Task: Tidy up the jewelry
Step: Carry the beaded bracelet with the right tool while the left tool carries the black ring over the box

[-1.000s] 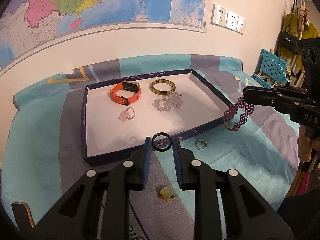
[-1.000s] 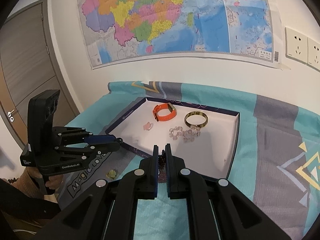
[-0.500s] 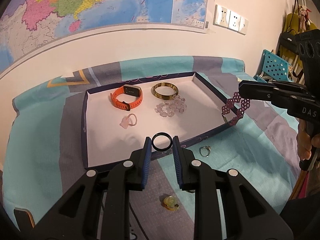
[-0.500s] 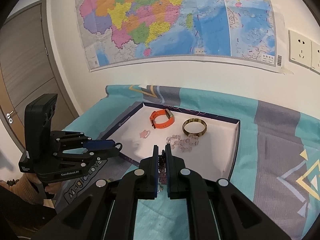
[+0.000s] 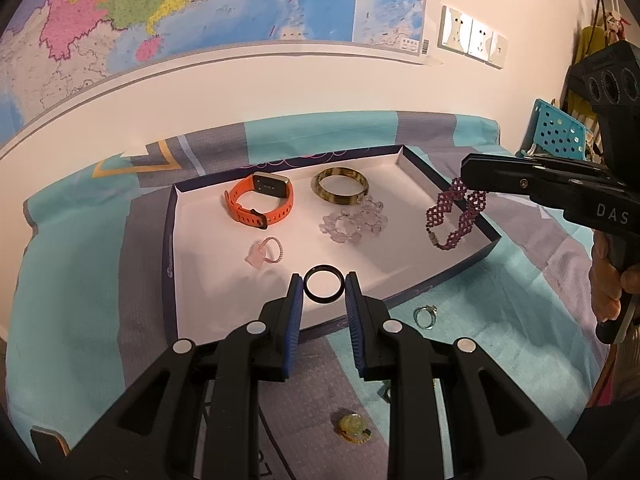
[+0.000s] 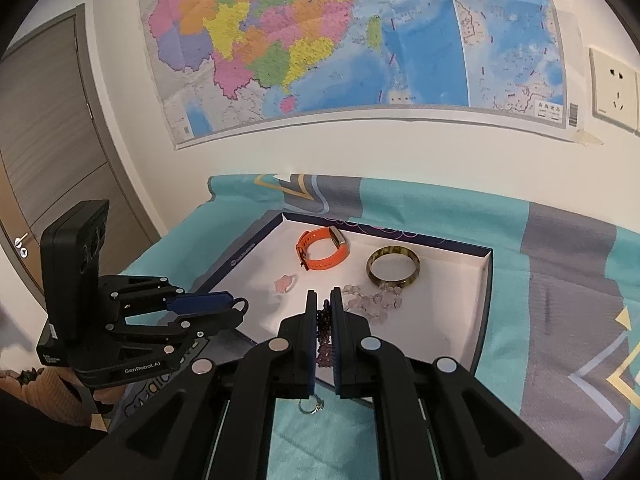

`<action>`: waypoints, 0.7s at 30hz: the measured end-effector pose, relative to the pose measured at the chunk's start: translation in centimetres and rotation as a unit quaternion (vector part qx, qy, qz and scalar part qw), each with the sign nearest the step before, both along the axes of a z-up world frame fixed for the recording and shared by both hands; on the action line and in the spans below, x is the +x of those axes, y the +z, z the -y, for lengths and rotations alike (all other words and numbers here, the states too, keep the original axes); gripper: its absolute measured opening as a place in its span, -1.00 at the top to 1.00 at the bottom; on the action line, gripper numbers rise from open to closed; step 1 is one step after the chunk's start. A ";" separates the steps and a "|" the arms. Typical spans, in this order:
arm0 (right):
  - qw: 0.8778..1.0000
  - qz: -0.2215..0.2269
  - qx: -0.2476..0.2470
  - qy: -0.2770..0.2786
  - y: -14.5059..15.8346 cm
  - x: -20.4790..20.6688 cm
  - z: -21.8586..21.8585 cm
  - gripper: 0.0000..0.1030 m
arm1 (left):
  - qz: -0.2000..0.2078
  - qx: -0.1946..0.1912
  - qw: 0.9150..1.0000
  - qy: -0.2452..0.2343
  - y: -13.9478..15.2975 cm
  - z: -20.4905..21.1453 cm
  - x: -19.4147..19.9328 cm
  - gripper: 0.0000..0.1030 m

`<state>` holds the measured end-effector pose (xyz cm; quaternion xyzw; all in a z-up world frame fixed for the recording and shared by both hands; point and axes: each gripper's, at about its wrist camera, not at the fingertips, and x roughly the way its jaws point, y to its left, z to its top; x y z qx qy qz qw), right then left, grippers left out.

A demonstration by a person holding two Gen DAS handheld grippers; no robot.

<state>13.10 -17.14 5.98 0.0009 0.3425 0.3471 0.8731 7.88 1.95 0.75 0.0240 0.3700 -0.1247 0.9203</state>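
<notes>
Shallow white-lined tray [image 5: 448,188] with dark rim, holding orange watch [image 5: 260,202], olive bangle [image 5: 340,186], clear bead bracelet [image 5: 354,222], pink ring [image 5: 266,252], black ring [image 5: 323,284] pinched upright over tray's near edge, purple beaded bracelet [image 5: 454,214] dangling above its right side, silver ring [image 5: 425,316] and gold charm [image 5: 354,428] on cloth outside.

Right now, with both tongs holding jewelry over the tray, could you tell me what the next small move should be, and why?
Probably lower the right tongs and release: the purple beaded bracelet already dangles over bare tray floor, beside the clear bead bracelet.
</notes>
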 end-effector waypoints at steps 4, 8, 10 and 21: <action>1.000 -0.008 0.000 0.001 -0.4 0.8 -0.5 0.90 | -0.003 0.001 1.000 0.003 -0.2 -0.1 0.5 0.58; 1.000 -0.011 -0.002 0.002 -0.7 1.4 -0.9 0.90 | -0.006 0.002 1.000 0.006 -0.4 -0.3 1.0 0.57; 1.000 -0.014 -0.001 0.002 -0.9 1.9 -1.0 0.90 | -0.009 0.003 1.000 0.007 -0.6 -0.3 1.3 0.58; 0.999 -0.030 0.005 0.009 -1.5 3.5 -2.1 0.90 | -0.020 0.005 1.000 0.009 -1.1 -0.2 2.4 0.58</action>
